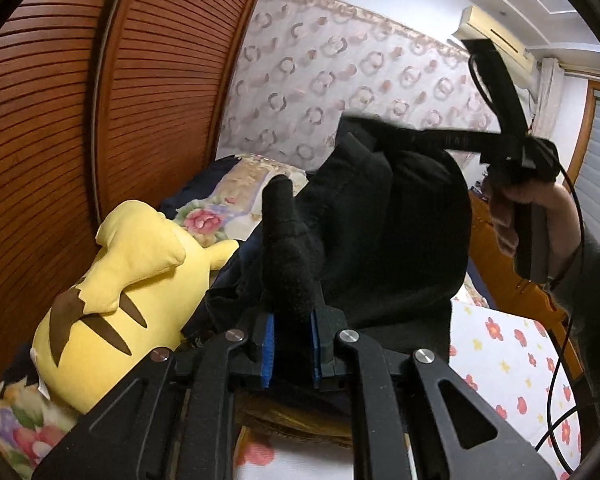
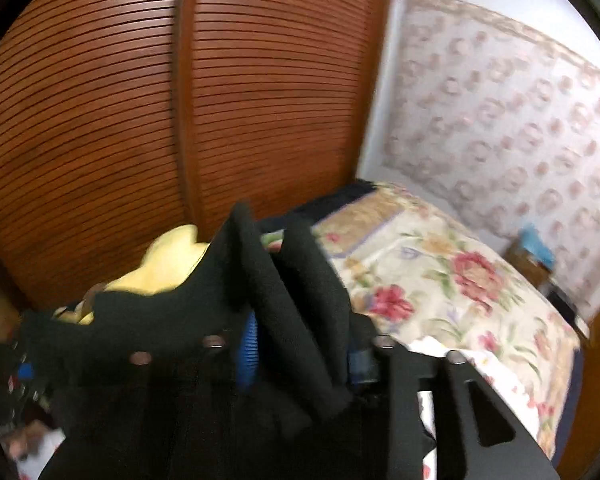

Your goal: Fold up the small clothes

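Observation:
A black fleece garment (image 1: 380, 232) hangs above the bed, stretched between my two grippers. My left gripper (image 1: 292, 316) is shut on a bunched fold of it, which sticks up between the blue pads (image 1: 268, 344). At the upper right a hand holds my right gripper (image 1: 496, 148) at the garment's banded top edge. The right wrist view is blurred. There the right gripper (image 2: 304, 336) has its jaws apart, with a thick fold of the black garment (image 2: 300, 280) lying loosely between them and draped over the left finger.
A yellow plush toy (image 1: 132, 280) lies on the bed to the left, against the louvred wooden wardrobe doors (image 1: 60, 120). A floral quilt (image 2: 440, 280) covers the far bed, and a white flowered sheet (image 1: 508, 352) the near part. A black cable (image 1: 560, 360) hangs at right.

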Demonstrator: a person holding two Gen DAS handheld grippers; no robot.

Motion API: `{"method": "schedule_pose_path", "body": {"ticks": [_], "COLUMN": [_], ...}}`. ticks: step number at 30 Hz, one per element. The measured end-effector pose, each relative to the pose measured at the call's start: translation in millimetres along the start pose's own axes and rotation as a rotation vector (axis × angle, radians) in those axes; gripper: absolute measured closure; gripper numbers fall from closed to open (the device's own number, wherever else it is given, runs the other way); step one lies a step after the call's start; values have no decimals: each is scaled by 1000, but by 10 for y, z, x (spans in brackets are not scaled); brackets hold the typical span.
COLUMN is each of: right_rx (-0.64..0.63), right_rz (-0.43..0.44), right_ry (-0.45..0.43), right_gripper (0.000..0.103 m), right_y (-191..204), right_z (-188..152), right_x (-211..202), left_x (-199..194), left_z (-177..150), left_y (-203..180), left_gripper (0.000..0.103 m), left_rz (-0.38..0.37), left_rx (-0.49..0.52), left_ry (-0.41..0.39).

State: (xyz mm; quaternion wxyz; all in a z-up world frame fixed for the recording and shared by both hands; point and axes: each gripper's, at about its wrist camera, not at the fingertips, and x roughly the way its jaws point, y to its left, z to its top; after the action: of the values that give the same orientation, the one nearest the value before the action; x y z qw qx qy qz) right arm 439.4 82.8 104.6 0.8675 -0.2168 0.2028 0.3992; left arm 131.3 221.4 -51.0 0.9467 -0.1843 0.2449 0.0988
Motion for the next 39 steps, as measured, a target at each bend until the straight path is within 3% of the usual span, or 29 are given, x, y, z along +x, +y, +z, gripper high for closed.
{"method": "schedule_pose_path", "body": {"ticks": [2, 5, 9, 11, 14, 18, 22, 24, 26, 28, 29, 30, 36, 39], "right_rx": [44, 46, 17, 4, -11, 85, 145, 145, 144, 152, 155, 158, 209, 228], "right_rz": [-21, -45, 44, 80, 67, 92, 89, 74, 59, 56, 51, 42, -6, -37], "right_ry": [-42, -97, -91, -72, -24, 60, 45, 36, 19, 2, -5, -16, -61, -81], "right_gripper": [50, 48, 49, 49, 49, 49, 49, 48, 48, 48, 48, 48, 48, 41], "right_y": [-109, -185, -167, -185, -225, -479, -584, -551, -507, -407, -397, -374, -231, -88], "right_z": [19, -20, -181, -259, -376, -429, -374, -304, -317, -428, -472, -511, -933, -1210], "right_x": [-105, -277, -325, -266, -48, 447, 560, 492, 303, 38, -99, -223, -962, -1327], "left_x": [-6, 12, 13, 13, 12, 24, -3, -66, -166, -283, -333, -393, -640, -726], "left_z": [11, 39, 40, 43, 47, 52, 83, 99, 114, 129, 128, 125, 44, -19], "left_y": [-9, 10, -25, -36, -33, -46, -115, -145, -177, -233, -258, -293, -546, -691], "left_gripper": [89, 89, 88, 87, 87, 84, 82, 64, 56, 37, 20, 15, 13, 13], "left_rz": [4, 8, 22, 25, 27, 26, 44, 50, 54, 64, 64, 63, 47, 22], "left_rx": [7, 7, 14, 15, 21, 35, 80, 106, 135, 173, 188, 207, 280, 301], "left_ry": [1, 3, 0, 0, 3, 10, 8, -9, -37, -58, -70, -86, -116, -124]}}
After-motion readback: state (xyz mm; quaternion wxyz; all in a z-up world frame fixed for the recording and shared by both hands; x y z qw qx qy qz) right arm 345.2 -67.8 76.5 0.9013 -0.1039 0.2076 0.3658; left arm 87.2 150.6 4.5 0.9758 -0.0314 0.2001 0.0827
